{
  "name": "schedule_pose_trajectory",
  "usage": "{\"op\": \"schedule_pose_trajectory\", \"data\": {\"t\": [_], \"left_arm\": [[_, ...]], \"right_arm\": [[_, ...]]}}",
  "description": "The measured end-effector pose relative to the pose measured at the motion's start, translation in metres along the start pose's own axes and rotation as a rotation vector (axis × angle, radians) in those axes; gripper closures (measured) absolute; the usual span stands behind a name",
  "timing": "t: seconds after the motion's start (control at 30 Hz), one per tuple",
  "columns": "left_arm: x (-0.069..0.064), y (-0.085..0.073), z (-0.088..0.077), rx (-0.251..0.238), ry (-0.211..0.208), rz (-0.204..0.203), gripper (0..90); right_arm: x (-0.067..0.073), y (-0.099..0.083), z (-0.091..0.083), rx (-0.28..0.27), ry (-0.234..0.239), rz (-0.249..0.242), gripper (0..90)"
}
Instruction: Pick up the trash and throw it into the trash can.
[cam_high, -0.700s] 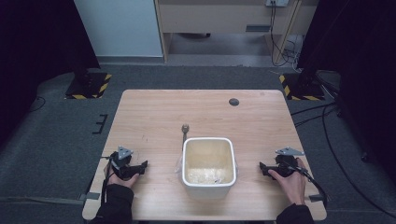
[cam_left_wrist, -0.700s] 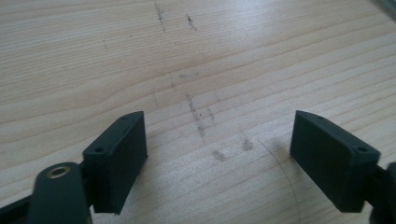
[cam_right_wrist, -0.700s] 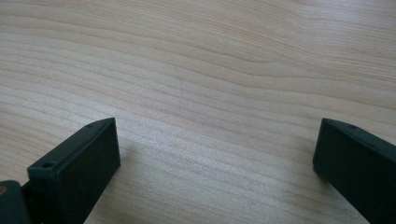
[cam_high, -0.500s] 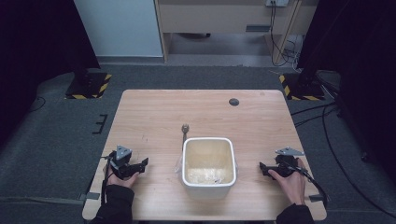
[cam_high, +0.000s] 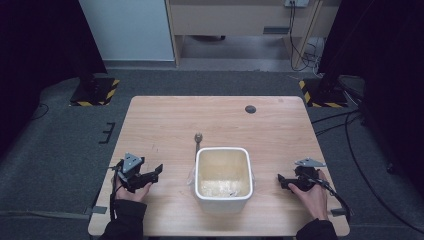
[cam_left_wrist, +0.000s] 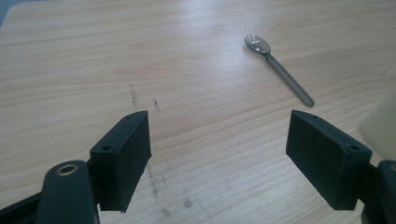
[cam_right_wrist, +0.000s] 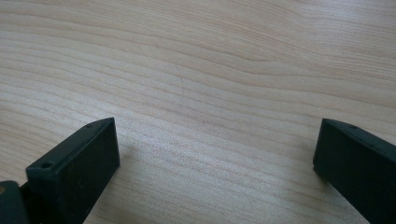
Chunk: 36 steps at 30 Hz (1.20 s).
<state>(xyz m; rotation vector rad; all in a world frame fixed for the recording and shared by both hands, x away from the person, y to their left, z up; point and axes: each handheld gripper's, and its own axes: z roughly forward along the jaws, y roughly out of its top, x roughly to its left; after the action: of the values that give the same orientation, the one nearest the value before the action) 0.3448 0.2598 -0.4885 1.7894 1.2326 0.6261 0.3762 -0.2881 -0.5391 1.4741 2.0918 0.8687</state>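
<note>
A white square tub (cam_high: 223, 173) stands at the front middle of the wooden table (cam_high: 165, 125), with pale crumbly residue on its floor. A metal spork (cam_high: 198, 141) lies just behind the tub's left corner; in the left gripper view the spork (cam_left_wrist: 278, 69) sits ahead and to the right. My left gripper (cam_high: 155, 172) rests near the front left edge, held by a hand, open and pointing toward the tub. Its jaws (cam_left_wrist: 219, 158) stand wide apart over bare wood. My right gripper (cam_high: 283, 181) lies right of the tub, open, and nothing lies between its jaws (cam_right_wrist: 215, 172).
A small dark round disc (cam_high: 250, 109) is set in the table near the back right. Black cables (cam_high: 345, 127) run over the grey floor to the right. Two stand bases with yellow-black stripes (cam_high: 95, 92) sit beyond the table's far corners.
My left gripper has shifted slightly toward the tub. The right gripper, the tub and the spork stay where they were.
</note>
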Motion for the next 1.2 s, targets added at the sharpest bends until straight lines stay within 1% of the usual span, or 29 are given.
{"op": "schedule_pose_trajectory", "data": {"t": [0.13, 0.23, 0.3, 0.4, 0.43, 0.5, 0.53, 0.57, 0.6, 0.67, 0.73, 0.83, 0.87, 0.9, 0.93, 0.97, 1.03, 1.07, 1.2], "left_arm": [[-0.005, 0.008, -0.001, -0.026, -0.009, 0.003, 22.1], [-0.006, 0.012, -0.001, -0.031, -0.013, 0.008, 22.2], [-0.008, 0.015, 0.001, -0.037, -0.017, 0.01, 22.4], [-0.012, 0.025, 0.006, -0.053, -0.025, 0.014, 22.6], [-0.012, 0.025, 0.006, -0.053, -0.025, 0.014, 22.8], [-0.017, 0.033, 0.011, -0.054, -0.03, 0.026, 22.9], [-0.017, 0.033, 0.011, -0.054, -0.03, 0.026, 23.1], [-0.022, 0.039, 0.014, -0.061, -0.032, 0.041, 23.3], [-0.022, 0.039, 0.014, -0.061, -0.032, 0.041, 23.3], [-0.028, 0.047, 0.019, -0.061, -0.041, 0.051, 23.3], [-0.03, 0.049, 0.021, -0.063, -0.043, 0.056, 23.6], [-0.04, 0.058, 0.028, -0.065, -0.052, 0.079, 24.1], [-0.04, 0.058, 0.028, -0.065, -0.052, 0.079, 24.2], [-0.043, 0.061, 0.032, -0.064, -0.052, 0.092, 24.4], [-0.043, 0.061, 0.032, -0.064, -0.052, 0.092, 24.5], [-0.046, 0.064, 0.038, -0.061, -0.053, 0.098, 25.2], [-0.047, 0.065, 0.041, -0.056, -0.053, 0.099, 26.1], [-0.049, 0.066, 0.046, -0.054, -0.05, 0.104, 26.4], [-0.051, 0.068, 0.061, -0.042, -0.048, 0.098, 27.3]], "right_arm": [[0.0, 0.0, 0.0, 0.0, 0.0, -0.001, 0.5], [0.0, 0.0, 0.0, 0.0, 0.0, 0.0, 0.5], [0.0, 0.0, 0.0, 0.0, 0.001, -0.001, 0.5], [0.0, 0.0, 0.0, 0.0, 0.001, -0.001, 0.5], [0.0, 0.0, 0.0, 0.0, 0.001, -0.001, 0.5], [0.0, 0.0, 0.0, 0.0, 0.0, 0.0, 0.5], [0.0, 0.0, 0.0, 0.0, 0.0, 0.0, 0.5], [0.0, 0.0, 0.0, 0.0, 0.0, 0.0, 0.5], [0.0, 0.0, 0.0, 0.0, 0.0, 0.0, 0.5], [0.0, 0.0, 0.0, 0.0, 0.0, 0.0, 0.5], [0.0, 0.0, 0.0, 0.0, 0.0, 0.0, 0.5], [0.0, 0.0, 0.0, 0.0, 0.0, 0.0, 0.5], [0.0, 0.0, 0.0, 0.0, 0.0, 0.0, 0.5], [0.0, 0.0, 0.0, 0.0, 0.0, 0.0, 0.5], [0.0, 0.0, 0.0, 0.0, 0.0, 0.0, 0.5], [0.0, 0.0, 0.0, 0.0, 0.0, 0.0, 0.5], [0.0, 0.0, 0.0, 0.0, 0.0, 0.0, 0.5], [0.0, 0.0, 0.0, 0.0, 0.0, 0.0, 0.5], [0.0, 0.0, 0.0, 0.0, 0.0, 0.0, 0.5]]}}
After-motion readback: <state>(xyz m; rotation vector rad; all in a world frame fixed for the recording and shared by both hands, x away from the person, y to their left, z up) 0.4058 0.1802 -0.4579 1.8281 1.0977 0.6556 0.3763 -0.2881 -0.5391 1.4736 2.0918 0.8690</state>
